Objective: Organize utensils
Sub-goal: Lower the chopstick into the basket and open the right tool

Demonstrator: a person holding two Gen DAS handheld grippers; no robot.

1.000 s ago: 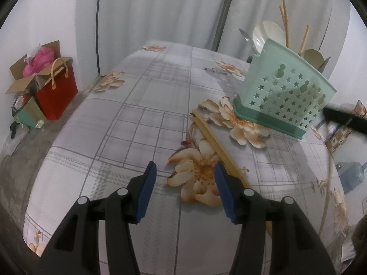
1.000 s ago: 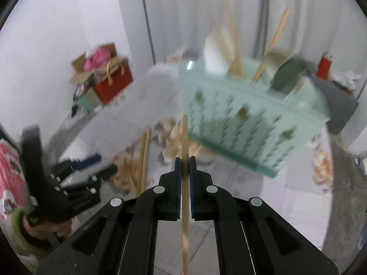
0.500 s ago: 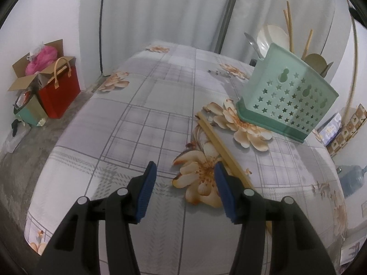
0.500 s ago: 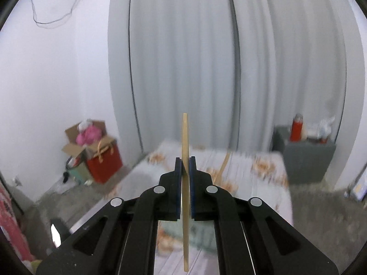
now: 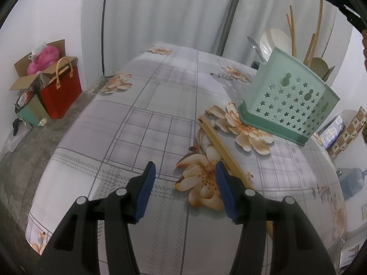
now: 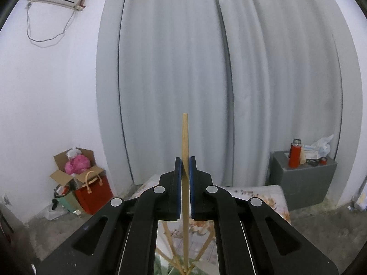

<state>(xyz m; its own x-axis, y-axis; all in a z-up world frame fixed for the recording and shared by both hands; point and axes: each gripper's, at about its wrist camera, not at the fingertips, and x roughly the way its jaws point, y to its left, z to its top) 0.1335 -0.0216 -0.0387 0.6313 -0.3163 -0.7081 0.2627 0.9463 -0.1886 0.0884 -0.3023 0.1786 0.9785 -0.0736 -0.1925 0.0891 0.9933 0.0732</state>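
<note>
Over the near edge of the flowered bedspread (image 5: 142,119), the left gripper (image 5: 184,183) pointed steeply down, jaws apart and empty. One chopstick (image 5: 221,147) lay just right of it. Farther right, the green holder (image 5: 291,100) held three upright chopsticks, two spoons and a spatula. The right gripper (image 6: 184,178), nearly level above, was clenched on one chopstick (image 6: 184,137).

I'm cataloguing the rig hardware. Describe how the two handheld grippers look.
Both match. The left gripper is matte black plastic with two angular arms, silver round pivot pins along each, and jaws lined with ribbed blue pads. The right gripper has the same black frame with slotted cutouts, silver pins and blue pads. No cables or markings show, and no sleeve is visible.
</note>
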